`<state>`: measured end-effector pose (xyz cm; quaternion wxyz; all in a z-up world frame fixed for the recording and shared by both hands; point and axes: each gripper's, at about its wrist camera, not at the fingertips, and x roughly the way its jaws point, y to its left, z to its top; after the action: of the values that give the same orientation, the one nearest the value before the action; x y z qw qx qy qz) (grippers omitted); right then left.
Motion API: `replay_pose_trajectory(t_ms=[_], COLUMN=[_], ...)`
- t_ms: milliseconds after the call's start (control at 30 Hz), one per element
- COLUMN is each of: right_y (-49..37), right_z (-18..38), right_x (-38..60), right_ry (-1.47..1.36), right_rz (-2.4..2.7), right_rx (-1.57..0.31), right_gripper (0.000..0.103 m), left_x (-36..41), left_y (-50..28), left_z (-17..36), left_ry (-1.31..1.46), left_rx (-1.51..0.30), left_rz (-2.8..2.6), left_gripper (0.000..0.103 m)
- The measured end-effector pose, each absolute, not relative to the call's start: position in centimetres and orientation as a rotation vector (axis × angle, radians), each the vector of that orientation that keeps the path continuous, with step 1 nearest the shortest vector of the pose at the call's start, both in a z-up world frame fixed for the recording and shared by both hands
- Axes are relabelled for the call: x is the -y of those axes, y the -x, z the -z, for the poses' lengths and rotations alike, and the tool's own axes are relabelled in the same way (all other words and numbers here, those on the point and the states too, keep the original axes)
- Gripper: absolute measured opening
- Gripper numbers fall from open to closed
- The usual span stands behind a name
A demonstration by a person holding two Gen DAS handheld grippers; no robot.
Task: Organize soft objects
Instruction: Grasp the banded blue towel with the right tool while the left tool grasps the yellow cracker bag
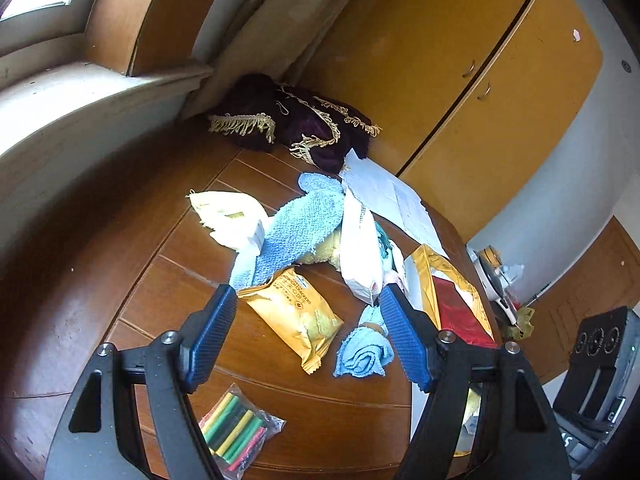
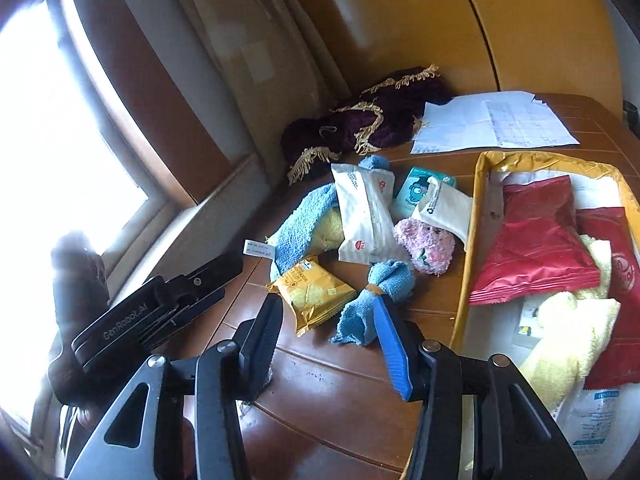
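Left claw (image 1: 308, 316) gaped wide, empty, above yellow cracker packet (image 1: 296, 314) on counter (image 1: 120, 272). Right claw (image 2: 328, 322) likewise spread, empty, tips flanking rolled blue cloth (image 2: 370, 300), not touching. Task judged partly done: yellow tray (image 2: 470, 240) already held yellow towel (image 2: 568, 344) and red packets (image 2: 536, 256). Left loose on counter: rolled blue cloth, blue towel (image 2: 298, 228), pink fuzzy item (image 2: 426, 244), white pouches (image 2: 364, 216), purple fringed fabric (image 2: 384, 120).

Before me a rolled blue washcloth (image 2: 374, 300) lay banded on the desk (image 2: 340, 392), beside a pink fuzzy sock (image 2: 426, 246); a blue towel (image 2: 298, 224) draped over yellow cloth (image 2: 332, 230).
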<state>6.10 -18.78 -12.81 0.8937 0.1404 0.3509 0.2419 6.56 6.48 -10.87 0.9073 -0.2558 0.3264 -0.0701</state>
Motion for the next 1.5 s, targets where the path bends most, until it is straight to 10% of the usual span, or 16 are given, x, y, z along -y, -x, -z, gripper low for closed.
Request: replay_pose_trajectory(t_ms=[333,633,1167,1500], right_y=[-10.6,-9.5,-3.5,-3.3], right_z=[15.3,16.3,12.8,13.3], right_x=[14.7,13.7,22.4,23.7], right_ry=[-0.165,-0.118,-0.231,-0.264], right_rz=[-0.313,-0.314,-0.370,-0.376], right_rx=[-0.909,-0.903,-0.637,-0.628], right_gripper=[0.044,0.013,0.012,0.012], left_x=[-7.7,-6.3,-1.5,0.1], left_y=[-6.2,-7.0,-12.7,-12.2], left_z=[11.2,12.0,14.7,15.1], left_ry=[0.537,0.495,0.426,0.261], left_rx=[-0.675,-0.740,-0.983,-0.967], left_rz=[0.128,0.134,0.082,-0.013], left_gripper=[0.074,0.074,0.073,0.045])
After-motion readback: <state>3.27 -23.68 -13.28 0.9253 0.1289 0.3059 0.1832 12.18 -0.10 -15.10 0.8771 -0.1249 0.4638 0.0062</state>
